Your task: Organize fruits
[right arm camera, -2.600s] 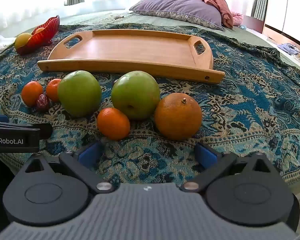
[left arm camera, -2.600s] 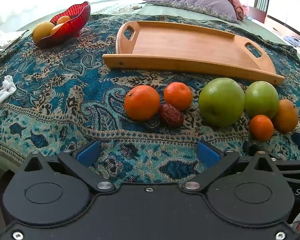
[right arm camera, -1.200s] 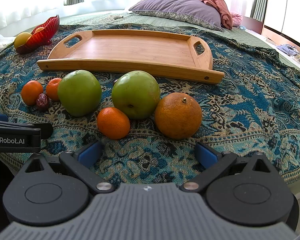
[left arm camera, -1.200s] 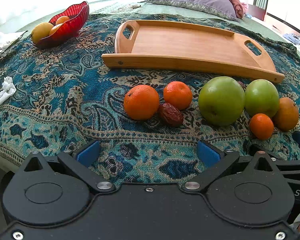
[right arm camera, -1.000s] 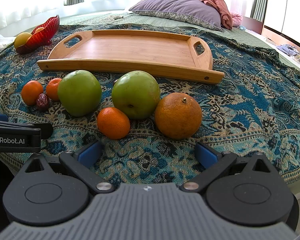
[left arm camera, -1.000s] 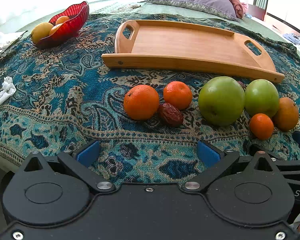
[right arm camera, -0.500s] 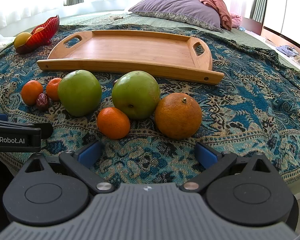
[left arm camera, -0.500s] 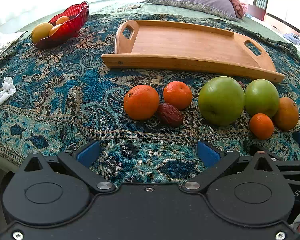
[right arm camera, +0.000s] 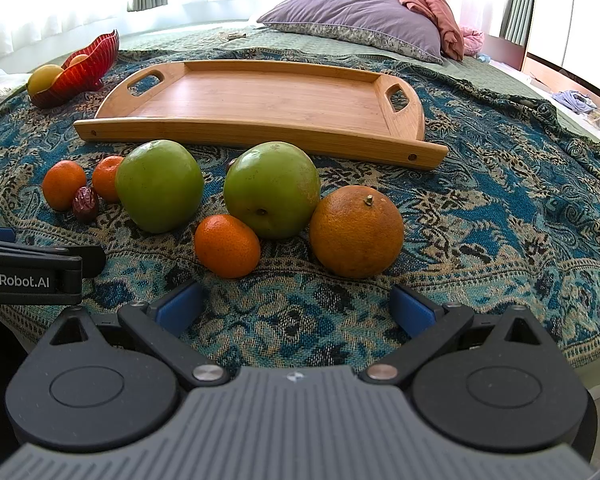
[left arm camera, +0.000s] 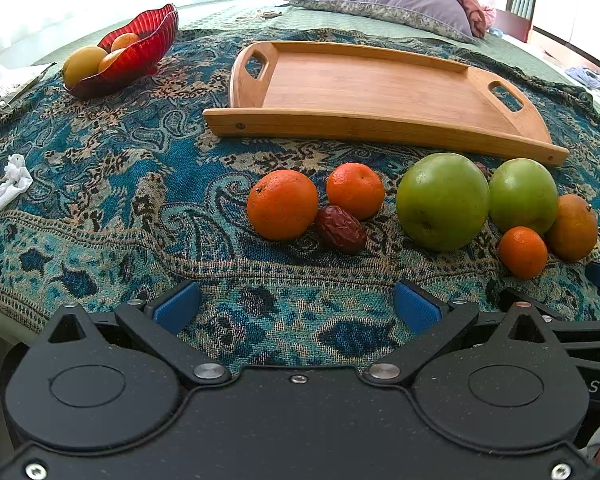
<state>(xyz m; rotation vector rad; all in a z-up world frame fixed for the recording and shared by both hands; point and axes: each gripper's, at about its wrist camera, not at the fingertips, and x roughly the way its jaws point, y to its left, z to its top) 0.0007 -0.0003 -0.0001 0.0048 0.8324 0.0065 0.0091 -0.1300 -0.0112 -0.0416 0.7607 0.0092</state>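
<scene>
Bamboo is seen first from the left wrist: the wooden tray (left arm camera: 380, 88) is laid flat on the patterned blue blanket (left arm camera: 112, 184), its near rim facing the fruit. The left tongs (left arm camera: 296, 306) are held low over the blanket's near edge, spread wide and gripping nothing, blue pads (left arm camera: 176, 310) well apart. Directly ahead, two small oranges (left arm camera: 283, 204) are set side by side with a dark date (left arm camera: 340, 229) touching them. To the right, a large green apple (left arm camera: 442, 201) and a second green apple (left arm camera: 523, 195) are grouped with a small tangerine (left arm camera: 523, 252) and a dull brownish orange (left arm camera: 573, 227). Bare blanket is left between tongs and fruit, and between fruit and tray. A red bowl (left arm camera: 140, 46) with fruit is seen far left, a crumpled tissue (left arm camera: 11, 186) near the left edge.

From the right wrist, the right tongs (right arm camera: 296, 306) are likewise held fully open and empty. The tangerine (right arm camera: 227, 246) and the brownish orange (right arm camera: 356, 231) are nearest, the second apple (right arm camera: 272, 189) just behind them. Open blanket is shown to the right of the fruit, as far as the bed's edge. The left tool is seen at the left border. A purple pillow (right arm camera: 352, 16) is seen beyond the tray (right arm camera: 260, 100).
</scene>
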